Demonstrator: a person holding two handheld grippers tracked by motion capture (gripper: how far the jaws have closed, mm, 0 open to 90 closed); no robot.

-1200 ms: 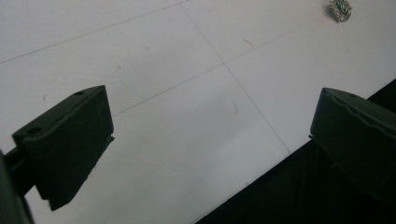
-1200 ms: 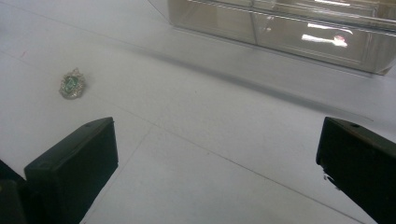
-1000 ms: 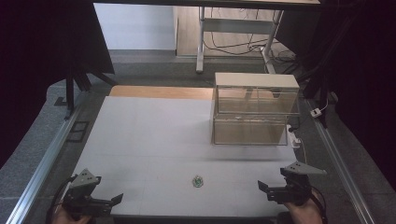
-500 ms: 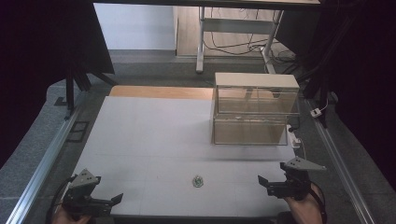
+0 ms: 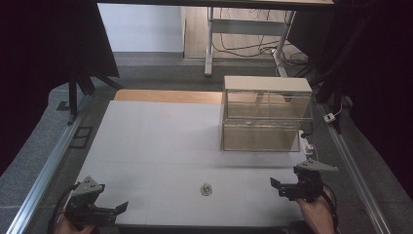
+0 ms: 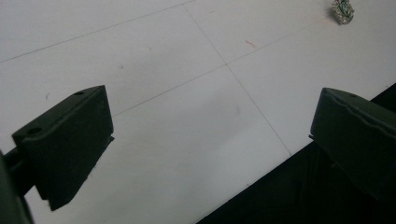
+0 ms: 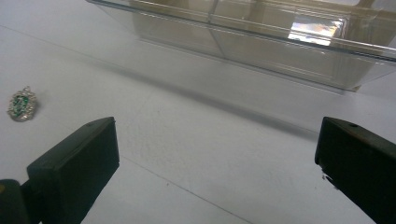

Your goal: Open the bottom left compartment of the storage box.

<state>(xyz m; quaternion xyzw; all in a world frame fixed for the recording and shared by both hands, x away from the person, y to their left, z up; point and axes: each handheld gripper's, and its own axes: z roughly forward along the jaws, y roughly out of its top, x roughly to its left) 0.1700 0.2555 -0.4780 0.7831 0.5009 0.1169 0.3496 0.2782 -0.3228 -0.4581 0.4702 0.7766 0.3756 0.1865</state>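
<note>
Small green-and-silver pendant (image 5: 206, 189) lies flat on the white tabletop (image 5: 160, 141) near its front edge, between the two tools and touching neither. Right tool (image 5: 285, 187): jaws spread wide, empty, right of the pendant. Left tool (image 5: 119, 208): jaws spread wide, empty, at the front-left corner. Clear plastic organizer box (image 5: 265, 119) stands behind, toward the right.

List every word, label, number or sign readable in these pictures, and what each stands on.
None can be read: no legible word, number or sign.
Small green and silver charm: a patterned face, too small and blurred to tell any lettering.
Clear plastic box: no label seen.
White table: bare seam lines and a faint red mark, no text.
</note>
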